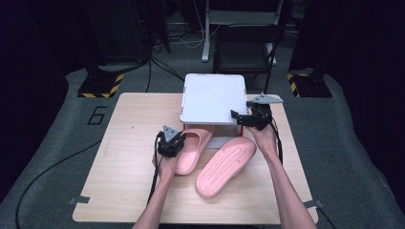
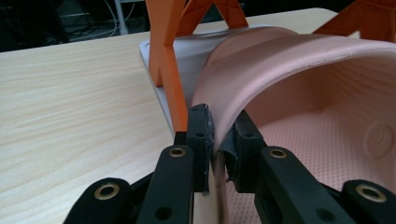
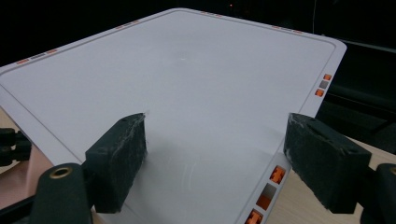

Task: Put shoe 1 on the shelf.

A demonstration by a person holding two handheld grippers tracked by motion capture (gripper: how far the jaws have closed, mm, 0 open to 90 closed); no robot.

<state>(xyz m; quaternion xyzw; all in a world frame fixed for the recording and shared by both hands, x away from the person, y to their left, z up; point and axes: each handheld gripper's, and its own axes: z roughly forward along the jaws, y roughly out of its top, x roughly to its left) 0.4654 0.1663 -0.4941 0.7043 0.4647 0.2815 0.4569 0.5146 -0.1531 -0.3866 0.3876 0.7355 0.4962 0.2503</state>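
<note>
Two pink slippers lie on the wooden table [image 1: 129, 157]. The left slipper [image 1: 195, 148] points toward the white rack [image 1: 212, 98], and my left gripper [image 1: 179, 140] is shut on its strap. In the left gripper view the jaws pinch the edge of the pink strap [image 2: 261, 60] at the left gripper [image 2: 218, 140]. The other slipper [image 1: 224, 167] lies sole up, slanted, to the right. At the rack's front right corner my right gripper [image 1: 238, 117] stands open; in its own view the right gripper [image 3: 215, 140] hovers over the white top board [image 3: 187, 79], nothing between the pads.
The rack stands on orange legs [image 2: 168, 70] over a white base plate [image 2: 187, 53], just beyond the held slipper. The left half of the table is bare wood. A chair [image 1: 243, 52] stands behind the table, and cables trail across the floor.
</note>
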